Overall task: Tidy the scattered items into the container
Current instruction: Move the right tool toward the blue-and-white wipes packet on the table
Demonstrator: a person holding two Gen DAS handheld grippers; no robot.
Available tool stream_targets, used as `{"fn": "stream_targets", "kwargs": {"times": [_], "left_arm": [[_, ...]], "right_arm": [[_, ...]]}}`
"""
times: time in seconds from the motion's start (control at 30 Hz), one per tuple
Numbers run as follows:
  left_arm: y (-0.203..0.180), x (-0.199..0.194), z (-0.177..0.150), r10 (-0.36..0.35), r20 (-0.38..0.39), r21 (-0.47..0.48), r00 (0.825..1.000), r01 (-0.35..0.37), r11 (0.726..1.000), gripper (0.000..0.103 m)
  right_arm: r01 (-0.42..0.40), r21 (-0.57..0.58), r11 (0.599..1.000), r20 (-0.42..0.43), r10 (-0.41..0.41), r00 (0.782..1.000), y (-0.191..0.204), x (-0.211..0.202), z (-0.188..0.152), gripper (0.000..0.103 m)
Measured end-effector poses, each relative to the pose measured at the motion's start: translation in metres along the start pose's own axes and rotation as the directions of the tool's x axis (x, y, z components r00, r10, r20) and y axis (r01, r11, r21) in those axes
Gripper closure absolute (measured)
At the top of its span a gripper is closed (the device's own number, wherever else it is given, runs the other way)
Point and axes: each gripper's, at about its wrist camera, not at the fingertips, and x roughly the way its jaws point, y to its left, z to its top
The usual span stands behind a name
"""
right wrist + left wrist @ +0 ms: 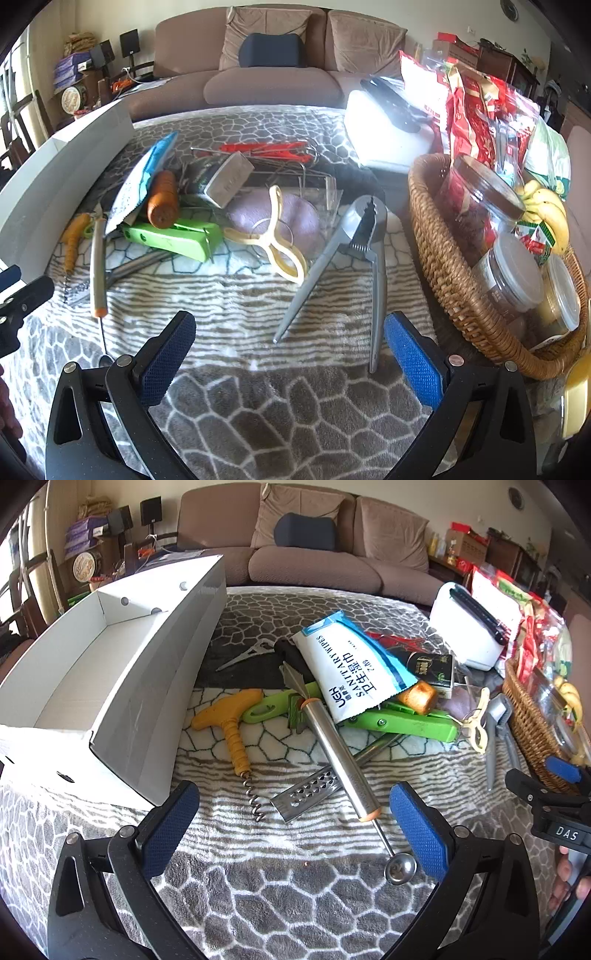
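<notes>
An open white cardboard box [110,686] stands at the left; its wall shows in the right wrist view [55,173]. A pile lies beside it: yellow corkscrew [232,727], steel melon baller [340,760], small grater [306,794], wipes pack [351,664], green tool [402,722], cream peeler [277,236], grey nutcracker [354,254]. My left gripper [291,830] is open and empty, just short of the corkscrew and grater. My right gripper [288,354] is open and empty, in front of the nutcracker handles.
A wicker basket [454,295] of jars, snack bags and bananas stands at the right. A white appliance [465,627] sits behind the pile. A brown sofa [314,550] is beyond the patterned blanket [295,904].
</notes>
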Motion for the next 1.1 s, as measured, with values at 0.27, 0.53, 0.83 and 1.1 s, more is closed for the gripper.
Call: {"fn": "stream_targets", "kwargs": {"times": [0.27,0.53,0.83,1.1], "left_arm": [[-0.002,-0.045,0.019,0.009,0.05,0.001,0.999,-0.009,1.0,0.0],[0.005,-0.079,0.033,0.021,0.082,-0.025,0.996,-0.019,1.0,0.0],[0.013,-0.11,0.037,0.034,0.106,-0.026,0.994,-0.032,0.999,0.0],[0.047,-0.143,0.043,0.083,0.14,-0.049,0.987,-0.076,0.996,0.0]], "right_arm": [[-0.057,0.031,0.998,0.047,0.055,0.997,0.01,-0.045,0.029,0.0],[-0.047,0.01,0.999,0.081,0.046,0.996,0.023,-0.08,0.046,0.0],[-0.066,0.012,0.998,0.097,0.064,0.993,0.033,-0.104,0.046,0.0],[-0.062,-0.029,0.998,0.119,0.065,0.991,0.055,-0.131,0.053,0.0]]}}
